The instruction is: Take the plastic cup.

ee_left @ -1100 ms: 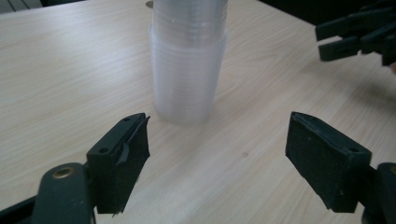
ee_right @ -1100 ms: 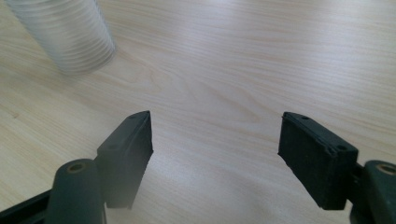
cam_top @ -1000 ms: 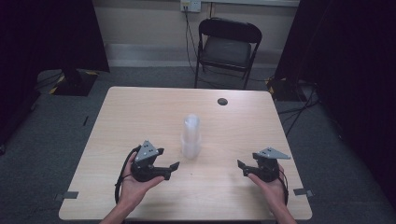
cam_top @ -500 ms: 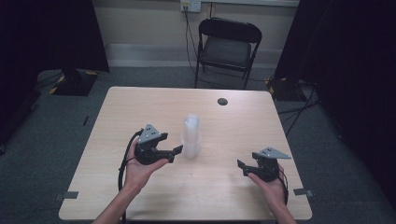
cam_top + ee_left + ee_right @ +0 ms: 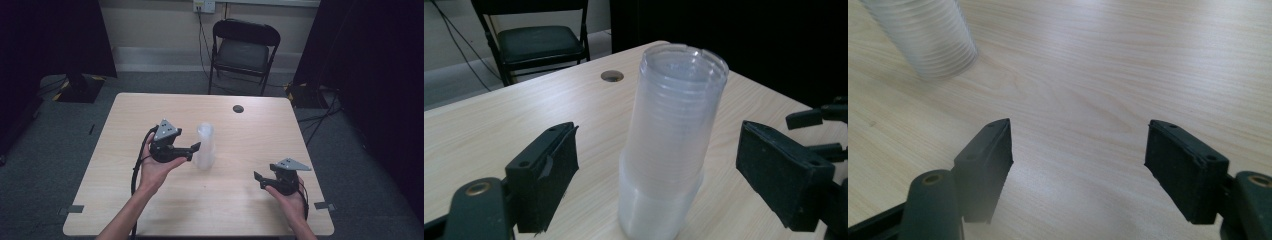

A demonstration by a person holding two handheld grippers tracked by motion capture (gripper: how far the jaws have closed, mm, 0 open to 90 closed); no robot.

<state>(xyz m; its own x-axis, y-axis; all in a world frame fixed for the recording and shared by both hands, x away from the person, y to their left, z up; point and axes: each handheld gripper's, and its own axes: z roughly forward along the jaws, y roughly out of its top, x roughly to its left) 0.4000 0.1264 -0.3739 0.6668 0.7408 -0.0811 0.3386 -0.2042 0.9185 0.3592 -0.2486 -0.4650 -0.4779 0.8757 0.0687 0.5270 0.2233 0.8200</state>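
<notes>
- Pale wood is the surface of the square table (image 5: 150, 107) in the high view, and a tall stack of clear plastic cups (image 5: 204, 146) stands upright near its middle, free on every side so a tool can come at it. The left gripper (image 5: 192, 149) is held level just beside the stack, aimed at its flank, which reads as a reach for a side grasp. The right gripper (image 5: 258, 178) rests well apart near the table's front edge, probably waiting its turn.
- Left gripper view: the stack of clear plastic cups (image 5: 671, 145) stands between the two black jaws, which have just been opening and now stand wide, with a gap to the cups on each side. A small dark round grommet (image 5: 612, 76) sits in the tabletop beyond.
- Right gripper view: the jaws are spread wide over bare wood, holding nothing; the stack's base (image 5: 928, 40) shows at upper left.
</notes>
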